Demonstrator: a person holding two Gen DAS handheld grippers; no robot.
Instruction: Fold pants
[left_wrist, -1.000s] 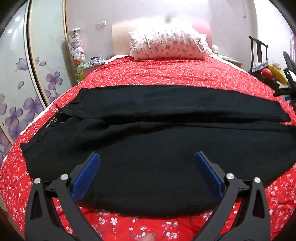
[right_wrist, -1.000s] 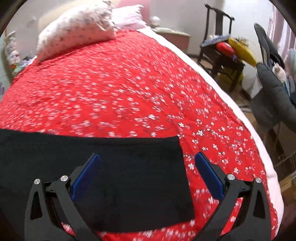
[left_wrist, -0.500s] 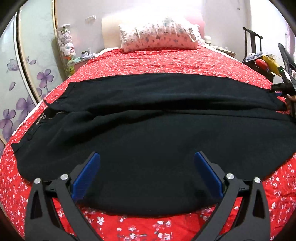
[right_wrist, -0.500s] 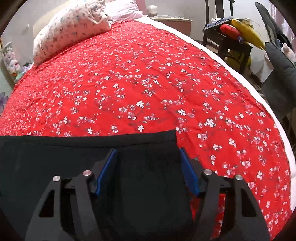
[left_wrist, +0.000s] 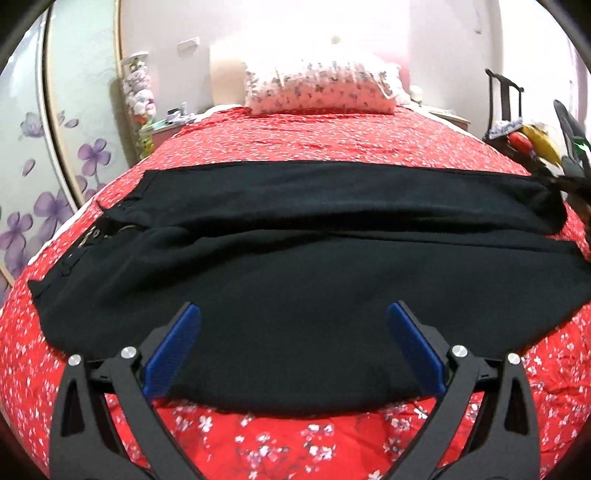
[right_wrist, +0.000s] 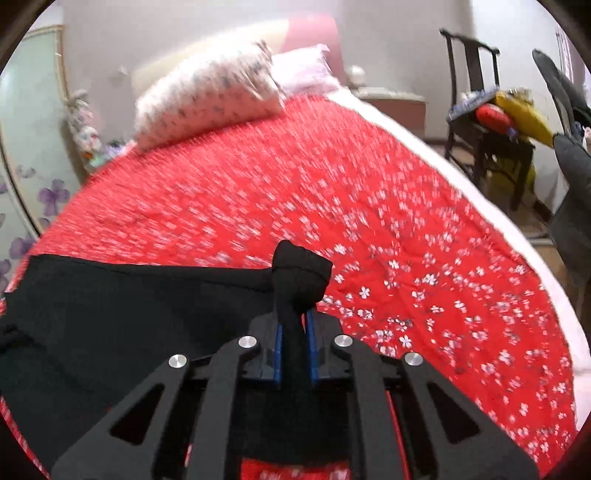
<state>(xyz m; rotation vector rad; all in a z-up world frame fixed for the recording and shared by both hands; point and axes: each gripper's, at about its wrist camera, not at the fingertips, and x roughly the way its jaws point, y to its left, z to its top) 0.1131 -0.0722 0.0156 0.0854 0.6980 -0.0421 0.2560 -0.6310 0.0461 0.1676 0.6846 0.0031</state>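
Note:
Black pants (left_wrist: 295, 266) lie spread across a red flowered bedspread (left_wrist: 295, 140), waistband at the left, leg ends at the right. My left gripper (left_wrist: 293, 328) is open and empty, its blue pads over the near edge of the near leg. My right gripper (right_wrist: 295, 332) is shut on the far leg's hem (right_wrist: 299, 273), which bunches up between the blue pads and is lifted off the bed. The right gripper shows in the left wrist view (left_wrist: 570, 177) at the far right.
A flowered pillow (left_wrist: 321, 88) lies at the head of the bed. A dark chair (right_wrist: 484, 110) with red and yellow items stands right of the bed. A wardrobe door with purple flowers (left_wrist: 55, 166) is on the left.
My right gripper has closed on the far leg's hem and lifted it, bunching the cloth. The left gripper stays open and has barely moved.

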